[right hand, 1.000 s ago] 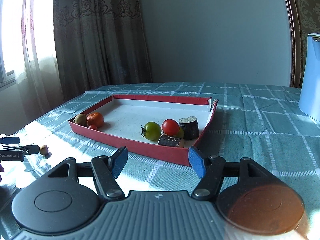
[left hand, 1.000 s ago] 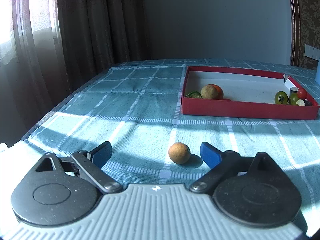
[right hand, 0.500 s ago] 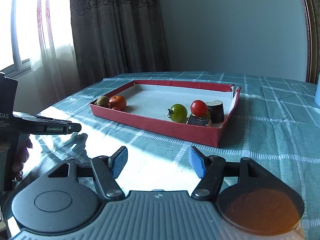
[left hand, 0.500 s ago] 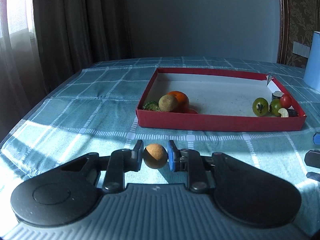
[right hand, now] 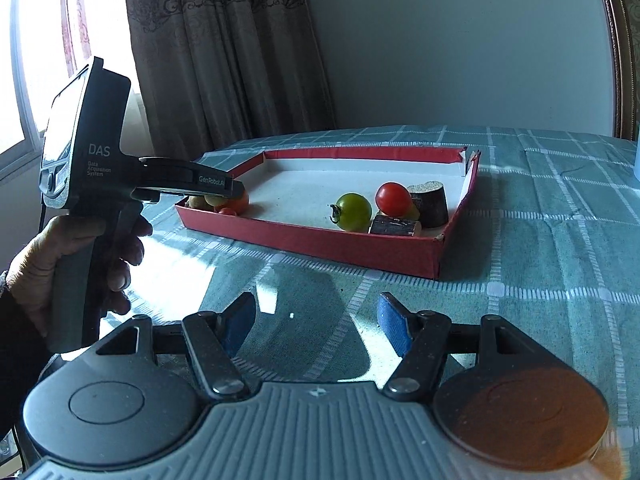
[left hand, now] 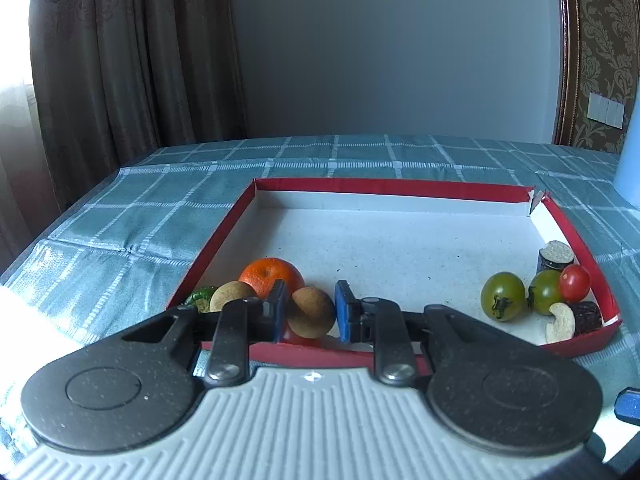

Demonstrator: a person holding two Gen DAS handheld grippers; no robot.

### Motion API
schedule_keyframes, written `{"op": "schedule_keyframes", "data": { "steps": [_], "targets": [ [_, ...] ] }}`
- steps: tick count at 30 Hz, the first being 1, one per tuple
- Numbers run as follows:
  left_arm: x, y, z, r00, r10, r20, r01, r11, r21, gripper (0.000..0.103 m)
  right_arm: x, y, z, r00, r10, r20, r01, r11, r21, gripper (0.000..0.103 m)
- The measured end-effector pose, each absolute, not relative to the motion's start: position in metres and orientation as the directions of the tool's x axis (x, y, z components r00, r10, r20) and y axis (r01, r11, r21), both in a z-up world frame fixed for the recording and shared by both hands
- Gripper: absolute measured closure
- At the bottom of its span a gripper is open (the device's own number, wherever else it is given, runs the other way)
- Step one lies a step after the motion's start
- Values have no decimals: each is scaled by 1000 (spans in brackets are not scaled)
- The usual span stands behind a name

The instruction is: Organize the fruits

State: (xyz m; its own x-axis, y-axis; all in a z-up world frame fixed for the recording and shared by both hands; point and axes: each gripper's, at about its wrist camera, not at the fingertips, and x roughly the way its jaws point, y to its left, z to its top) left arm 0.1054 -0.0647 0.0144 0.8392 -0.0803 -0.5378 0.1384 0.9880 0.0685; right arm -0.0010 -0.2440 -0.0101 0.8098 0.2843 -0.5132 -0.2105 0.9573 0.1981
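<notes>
My left gripper [left hand: 310, 312] is shut on a small round brown fruit [left hand: 311, 312], held just over the near left corner of the red tray [left hand: 384, 186]. Behind it in that corner lie an orange [left hand: 269, 276], another brown fruit [left hand: 231, 296] and a green one [left hand: 200, 294]. At the tray's right end sit two green tomatoes [left hand: 503, 296], a red tomatoes' neighbour cherry tomato [left hand: 574, 277] and dark cut pieces [left hand: 554, 255]. My right gripper [right hand: 316, 322] hangs open over the tablecloth in front of the tray [right hand: 312, 236], with nothing between its fingers. In the right wrist view the left gripper [right hand: 234, 190] reaches over the tray's left corner.
A person's hand [right hand: 48, 264] holds the left gripper's handle at the left. The table carries a teal checked cloth [right hand: 540, 240]. A pale blue container [left hand: 628, 160] stands at the far right. Curtains hang behind the table's left side.
The left gripper closed on the brown fruit that lay on the cloth, lifted it and carried it to the tray's near left corner. The right gripper stayed open and almost still.
</notes>
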Motion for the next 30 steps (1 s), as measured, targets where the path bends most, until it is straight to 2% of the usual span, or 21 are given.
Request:
{"op": "schedule_keyframes", "data": {
  "steps": [2,4,6,8,11,12,13,19,24,30],
  "targets": [
    [109,-64,11,835,-72,-546,133,988,73,79,-1,-245,-11,808,286,-515,-210,957,202,36],
    [111,-62,8,837,-65,-544,124,990,73,66,0,-244,-11,804,285,-521,-207,957,204,36],
    [110,-62,8,836,-72,-544,131,989,70,63,0,-244,-11,805,283,-521,-205,957,204,36],
    [107,-64,8,838,-81,-540,143,987,75,53,-1,-244,-11,807,283,-519,-205,957,203,31],
    [97,-65,14,856,-74,-511,136,987,87,30,0,-244,-11,805,282,-522,-203,958,204,31],
    [92,-65,16,864,-69,-499,130,987,89,18,0,-244,-12,803,282,-526,-203,958,204,30],
    [87,-65,19,873,-63,-483,124,988,94,11,1,-244,-12,801,281,-529,-201,958,204,30],
    [56,-62,32,899,-55,-435,115,987,111,0,0,-241,-12,805,261,-532,-189,964,186,24],
    [36,-58,35,895,-25,-446,91,987,129,0,2,-243,-14,804,247,-540,-172,967,186,24],
    [14,-47,37,897,-42,-440,100,989,110,0,1,-243,-14,809,226,-542,-152,972,178,24]
  ]
}}
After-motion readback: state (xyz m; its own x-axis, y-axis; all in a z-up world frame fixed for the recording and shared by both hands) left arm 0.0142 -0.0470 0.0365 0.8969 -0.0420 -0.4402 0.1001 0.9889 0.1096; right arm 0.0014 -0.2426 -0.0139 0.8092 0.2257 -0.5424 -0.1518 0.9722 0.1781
